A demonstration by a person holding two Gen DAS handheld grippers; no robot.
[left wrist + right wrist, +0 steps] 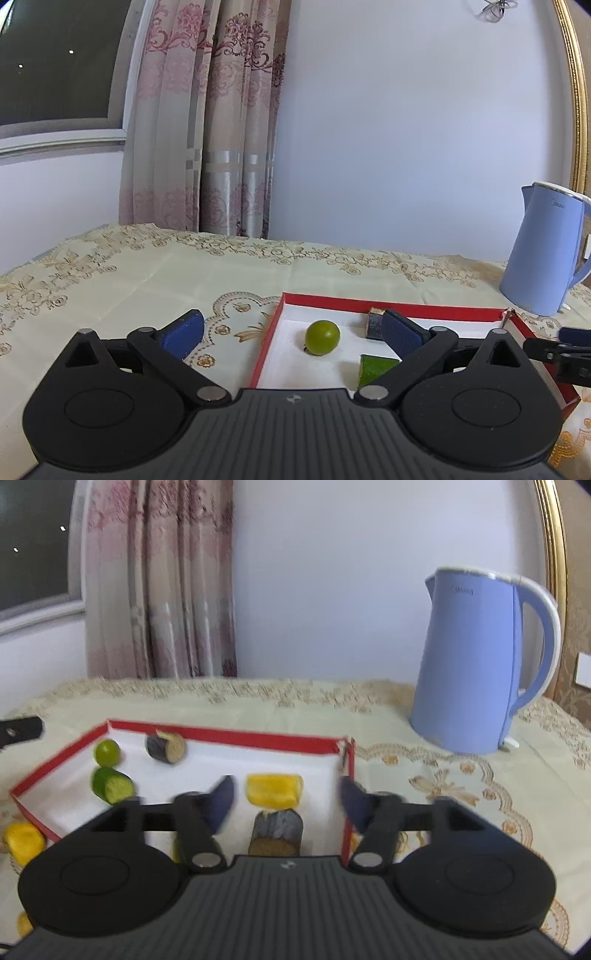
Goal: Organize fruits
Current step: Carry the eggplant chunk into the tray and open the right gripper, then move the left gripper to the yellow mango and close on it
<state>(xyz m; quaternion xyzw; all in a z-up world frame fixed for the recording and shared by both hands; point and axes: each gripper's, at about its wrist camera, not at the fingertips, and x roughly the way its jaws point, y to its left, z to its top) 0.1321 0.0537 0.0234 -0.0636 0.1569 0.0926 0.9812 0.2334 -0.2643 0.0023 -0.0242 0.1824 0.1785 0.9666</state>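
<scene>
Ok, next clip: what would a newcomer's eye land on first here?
Probably the red-rimmed white tray in the middle of the cream tablecloth, holding a green round fruit, a cut green piece, a yellow piece and two dark cut pieces. Next, the light blue electric kettle standing upright beyond the tray's right corner. Both the left gripper and the right gripper hang open over the tray, holding nothing.
</scene>
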